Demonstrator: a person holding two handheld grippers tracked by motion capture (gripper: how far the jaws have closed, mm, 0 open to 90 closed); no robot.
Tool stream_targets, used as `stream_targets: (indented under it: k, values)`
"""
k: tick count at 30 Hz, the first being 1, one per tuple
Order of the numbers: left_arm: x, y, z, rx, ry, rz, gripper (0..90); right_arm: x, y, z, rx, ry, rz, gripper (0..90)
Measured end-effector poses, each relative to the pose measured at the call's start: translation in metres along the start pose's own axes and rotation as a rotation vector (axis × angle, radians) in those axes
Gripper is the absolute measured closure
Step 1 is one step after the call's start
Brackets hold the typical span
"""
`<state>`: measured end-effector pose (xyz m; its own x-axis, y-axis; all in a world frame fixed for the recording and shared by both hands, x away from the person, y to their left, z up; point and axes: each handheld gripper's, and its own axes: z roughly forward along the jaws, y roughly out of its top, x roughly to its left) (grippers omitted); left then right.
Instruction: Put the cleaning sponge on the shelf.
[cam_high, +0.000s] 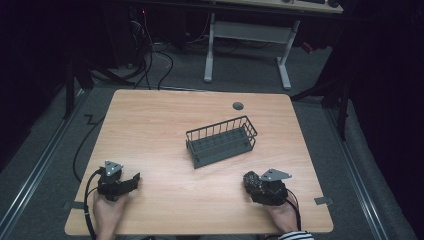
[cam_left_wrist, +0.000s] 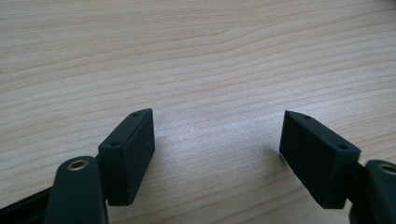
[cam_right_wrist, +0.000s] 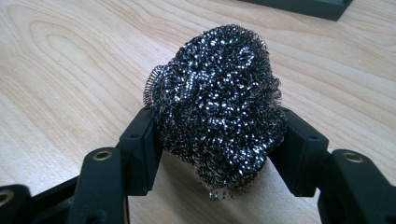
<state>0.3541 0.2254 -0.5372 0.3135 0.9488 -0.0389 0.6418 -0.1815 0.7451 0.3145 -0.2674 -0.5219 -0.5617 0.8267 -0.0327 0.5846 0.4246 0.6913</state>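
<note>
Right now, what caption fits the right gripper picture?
Right gripper squeezing a steel wool scrubber above the wooden table.

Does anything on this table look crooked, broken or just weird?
Nothing looks broken or spilled. The wire basket sits askew to the table edges, and the right claw squeezes a steel scourer with a loose curl dangling below. The left claw is open over bare wood.

This looks like a lab or recording room rather than a home. A bare wooden counter (cam_high: 150, 130) stands on grey carpet (cam_high: 50, 150), ringed by dark curtains. Loose cables (cam_high: 150, 55) trail across the floor (some toward equipment with a small red light), and a white-legged desk (cam_high: 250, 35) stands behind.
</note>
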Motion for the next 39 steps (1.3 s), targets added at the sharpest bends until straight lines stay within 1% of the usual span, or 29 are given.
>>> stream_targets:
  k: [4, 8, 9, 13, 17, 22, 26, 29, 32, 34, 36, 39]
  values:
    - [0.000, 0.000, 0.000, 0.000, 0.000, 0.000, 27.2, 0.001, 0.001, -0.004, -0.021, 0.016, 0.006, 40.6]
    - [0.000, 0.000, 0.000, 0.000, -0.001, -0.001, 27.1, 0.002, 0.004, -0.010, -0.032, 0.029, 0.002, 40.6]
    - [0.000, 0.000, 0.000, 0.000, 0.000, 0.000, 27.1, 0.001, 0.006, -0.011, -0.039, 0.035, -0.002, 40.6]
    - [-0.001, 0.000, 0.000, 0.002, 0.005, 0.007, 27.2, 0.001, 0.011, -0.018, -0.066, 0.066, 0.006, 40.6]
    - [-0.002, 0.000, 0.001, 0.005, 0.008, 0.017, 26.6, 0.001, 0.018, -0.024, -0.078, 0.093, 0.005, 40.5]
    - [-0.002, 0.000, 0.001, 0.006, 0.006, 0.016, 26.6, -0.001, 0.024, -0.029, -0.083, 0.104, 0.009, 40.5]
    - [-0.002, 0.000, 0.001, 0.006, 0.006, 0.017, 26.5, -0.005, 0.032, -0.036, -0.105, 0.117, 0.022, 40.4]
    - [-0.002, 0.000, 0.001, 0.005, 0.007, 0.018, 26.5, -0.007, 0.036, -0.039, -0.112, 0.123, 0.025, 40.3]
    - [-0.002, 0.000, 0.001, 0.005, 0.007, 0.018, 26.5, -0.010, 0.042, -0.043, -0.123, 0.129, 0.029, 40.3]
    - [-0.002, 0.000, 0.001, 0.007, 0.007, 0.020, 26.5, -0.012, 0.047, -0.047, -0.142, 0.142, 0.022, 40.2]
    - [-0.002, 0.000, 0.001, 0.007, 0.006, 0.020, 26.5, -0.013, 0.052, -0.049, -0.154, 0.130, 0.013, 40.2]
    - [-0.002, 0.000, 0.001, 0.007, 0.006, 0.020, 26.4, -0.017, 0.062, -0.052, -0.165, 0.139, 0.024, 40.1]
